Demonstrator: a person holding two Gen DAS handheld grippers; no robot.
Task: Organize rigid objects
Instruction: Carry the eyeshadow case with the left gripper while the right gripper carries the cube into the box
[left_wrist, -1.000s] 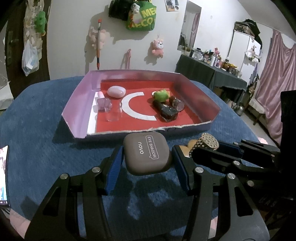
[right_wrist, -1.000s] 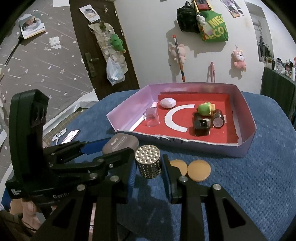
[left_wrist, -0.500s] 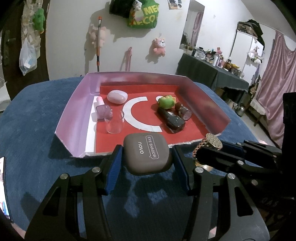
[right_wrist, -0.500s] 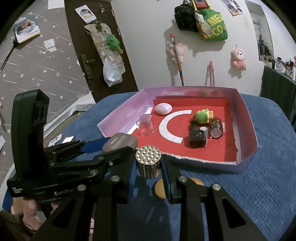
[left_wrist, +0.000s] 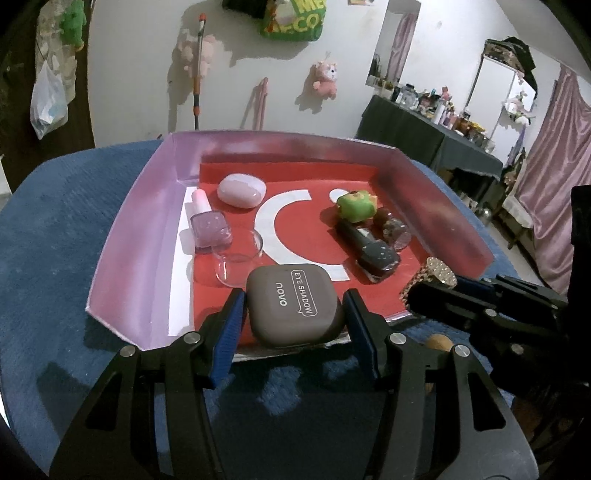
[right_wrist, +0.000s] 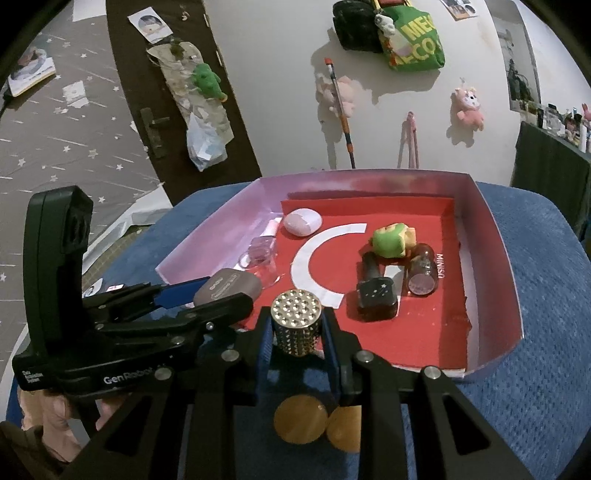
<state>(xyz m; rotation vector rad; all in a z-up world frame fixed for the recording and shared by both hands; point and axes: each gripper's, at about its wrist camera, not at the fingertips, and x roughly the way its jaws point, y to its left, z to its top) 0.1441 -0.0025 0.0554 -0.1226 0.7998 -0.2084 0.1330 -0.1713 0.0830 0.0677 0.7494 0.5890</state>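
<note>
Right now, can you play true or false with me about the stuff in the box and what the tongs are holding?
1. The left tongs hold a brown eye shadow case. True.
2. The right tongs are empty. False: they grip a studded gold cylinder.
3. A green toy lies in the box. True.
4. The box floor is blue. False: it is red with a white crescent.
5. Two round wooden discs lie outside the box. True.
</note>
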